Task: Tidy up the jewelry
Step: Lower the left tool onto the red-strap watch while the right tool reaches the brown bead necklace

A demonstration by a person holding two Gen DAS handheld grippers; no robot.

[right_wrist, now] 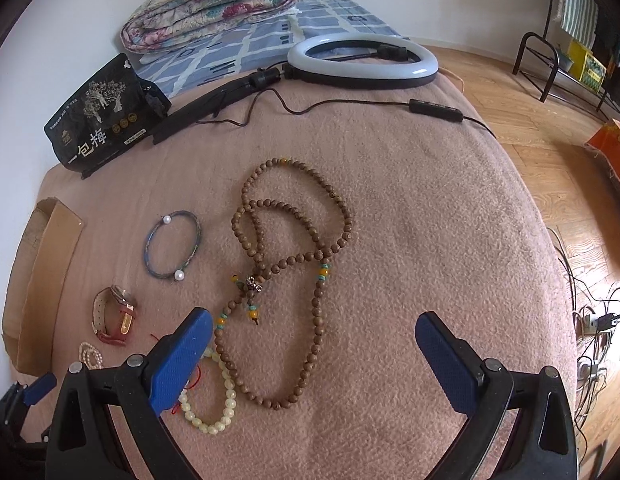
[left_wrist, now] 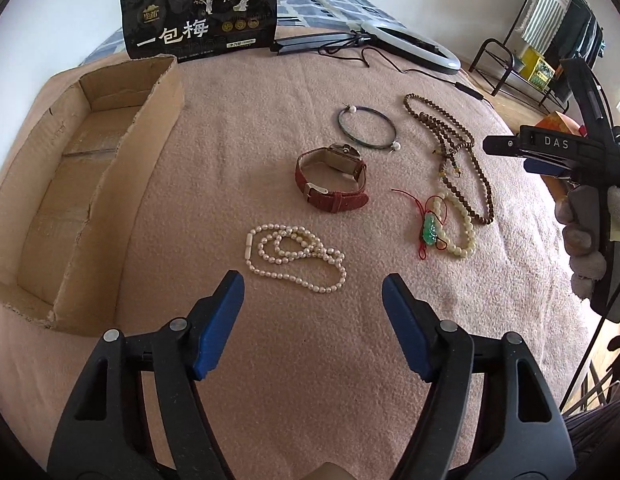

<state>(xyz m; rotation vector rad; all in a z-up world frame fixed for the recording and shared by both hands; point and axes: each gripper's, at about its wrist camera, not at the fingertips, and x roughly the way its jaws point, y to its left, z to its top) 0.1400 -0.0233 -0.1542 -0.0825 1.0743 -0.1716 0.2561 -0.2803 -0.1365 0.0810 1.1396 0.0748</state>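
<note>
On the pink blanket [left_wrist: 238,152] that covers the bed, the jewelry lies loose in a cluster near the middle. Nearest the left gripper [left_wrist: 313,282] is a pearl necklace [left_wrist: 296,254], coiled in loops just beyond the blue fingers [left_wrist: 226,322]; those fingers stand apart with nothing between them and do not touch the pearls. Past the necklace sits a red-strapped wristwatch [left_wrist: 333,180], buckled into a loop, and beyond it a thin blue bangle [left_wrist: 366,127] with two white beads. Toward the bed's right edge a long strand of brown wooden prayer beads [right_wrist: 294,280] sprawls in overlapping loops, with yellow and turquoise accent beads. At its near end lie a cream bead bracelet [right_wrist: 218,400] and a green jade pendant [left_wrist: 430,231] on red cord, touching each other.

The right gripper [right_wrist: 313,340] hangs over the near loops of the wooden beads, its fingers [right_wrist: 178,360] spread wide and empty; the left one partly covers the cream bracelet in the right wrist view. A gloved hand [left_wrist: 581,236] holds that gripper.

Along the bed's left edge rests an open, empty cardboard box [left_wrist: 82,184]. Near the far edge stand a black snack pouch [left_wrist: 202,12] with Chinese lettering and a ring light [right_wrist: 361,60] lying flat, its cable trailing across the blanket. A folded floral quilt [right_wrist: 214,0] lies behind them.
</note>
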